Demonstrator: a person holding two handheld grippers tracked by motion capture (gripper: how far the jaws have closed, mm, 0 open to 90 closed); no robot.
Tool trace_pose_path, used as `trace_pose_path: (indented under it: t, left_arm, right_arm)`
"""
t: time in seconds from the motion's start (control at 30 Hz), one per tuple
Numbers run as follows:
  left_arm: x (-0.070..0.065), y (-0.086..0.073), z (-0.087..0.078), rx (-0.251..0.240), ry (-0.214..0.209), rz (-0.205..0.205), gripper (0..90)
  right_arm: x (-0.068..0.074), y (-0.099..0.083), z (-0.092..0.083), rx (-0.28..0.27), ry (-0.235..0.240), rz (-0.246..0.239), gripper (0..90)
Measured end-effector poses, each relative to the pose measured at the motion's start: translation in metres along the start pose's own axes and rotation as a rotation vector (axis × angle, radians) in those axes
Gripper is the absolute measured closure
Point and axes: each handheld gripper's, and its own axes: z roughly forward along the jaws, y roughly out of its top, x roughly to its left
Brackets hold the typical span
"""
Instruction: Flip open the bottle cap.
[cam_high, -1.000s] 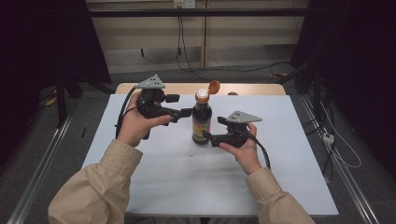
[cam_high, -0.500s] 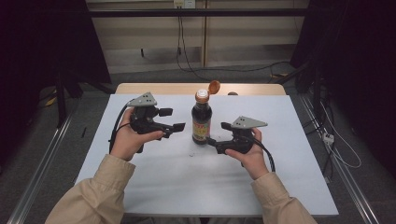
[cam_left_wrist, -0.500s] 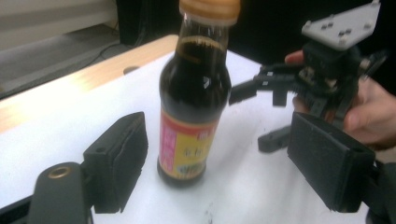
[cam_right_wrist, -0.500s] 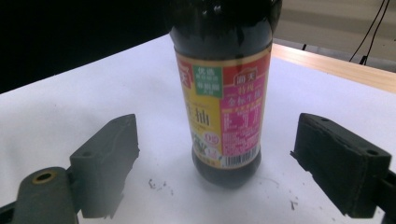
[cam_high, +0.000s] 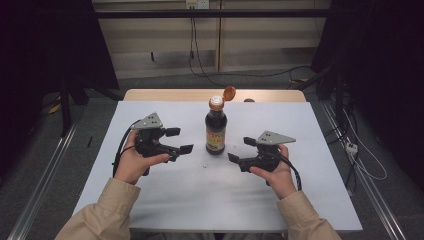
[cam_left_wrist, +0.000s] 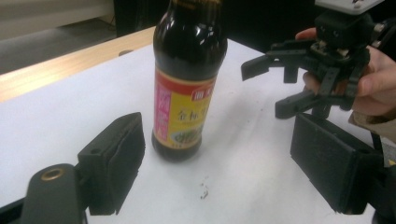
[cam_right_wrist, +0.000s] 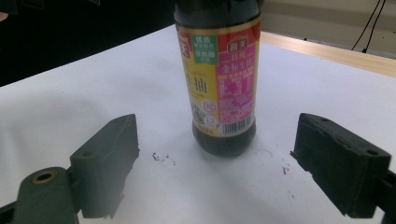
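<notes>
Already the soy sauce bottle (cam_high: 216, 131) stands upright on its own near the middle of the high view, on the white table cover (cam_high: 165, 200), with its orange flip cap (cam_high: 229, 92) swung open above the neck. Nothing touches it. The left gripper (cam_high: 179, 140) sits to the left of the bottle and the right gripper (cam_high: 241, 149) to its right, both drawn clear. The left one's jaws have just been opening and stand wide apart with nothing between the pads; the right one's jaws are likewise parted and empty. In the left gripper view the bottle (cam_left_wrist: 189, 79) shows beyond the two pads, and in the right gripper view it (cam_right_wrist: 219, 74) stands centred past them.

Judging from this, the opening of the cap looks done and the bottle has been let go; what may remain is closing it again or pouring, and neither has begun.

Room is generous. The bottle stands well in from the wooden table edge (cam_high: 165, 94) at the top and from both side edges. A few dark specks (cam_right_wrist: 161, 157) lie on the cover near the bottle's base.
</notes>
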Motion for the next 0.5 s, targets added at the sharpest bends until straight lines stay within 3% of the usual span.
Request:
trace_pose_path:
  t: [0.5]
  left_arm:
    - [0.004,-0.031,-0.012,0.011,0.021,-0.005,15.6]
  right_arm:
    - [-0.003,-0.018,-0.022,0.017,-0.008,0.001,14.0]
